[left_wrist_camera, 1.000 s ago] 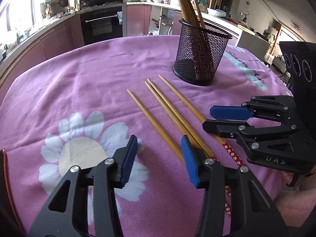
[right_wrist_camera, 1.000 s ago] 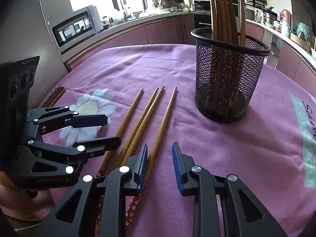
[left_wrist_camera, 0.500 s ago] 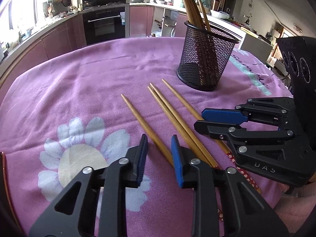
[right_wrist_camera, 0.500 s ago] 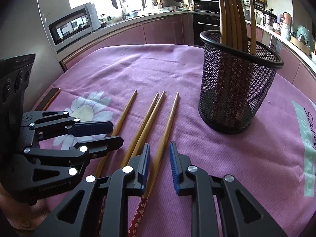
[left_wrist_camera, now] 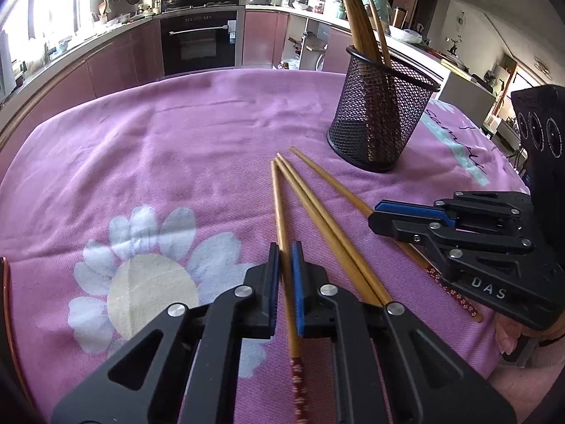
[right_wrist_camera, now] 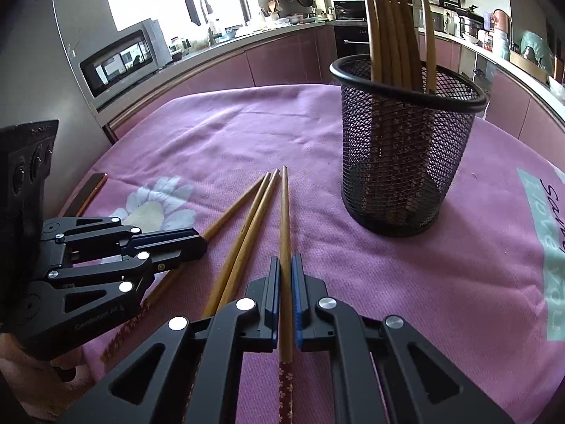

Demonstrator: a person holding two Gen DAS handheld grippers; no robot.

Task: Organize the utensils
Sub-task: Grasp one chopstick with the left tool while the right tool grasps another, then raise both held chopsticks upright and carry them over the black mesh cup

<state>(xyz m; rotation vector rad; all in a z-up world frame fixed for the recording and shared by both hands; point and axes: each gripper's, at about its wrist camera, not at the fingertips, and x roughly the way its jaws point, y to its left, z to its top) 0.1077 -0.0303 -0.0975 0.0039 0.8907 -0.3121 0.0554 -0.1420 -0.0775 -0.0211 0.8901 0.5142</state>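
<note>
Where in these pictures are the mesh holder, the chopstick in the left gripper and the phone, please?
mesh holder [right_wrist_camera: 406,162], right wrist view, on its wall.
chopstick in the left gripper [left_wrist_camera: 279,208], left wrist view, on its bare shaft.
phone [right_wrist_camera: 88,192], right wrist view, on its edge.

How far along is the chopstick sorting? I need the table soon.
Done: several chopsticks stand in the mesh holder. In hand: left gripper and right gripper are each shut on one chopstick. Left: two loose chopsticks lie on the pink cloth.
</note>
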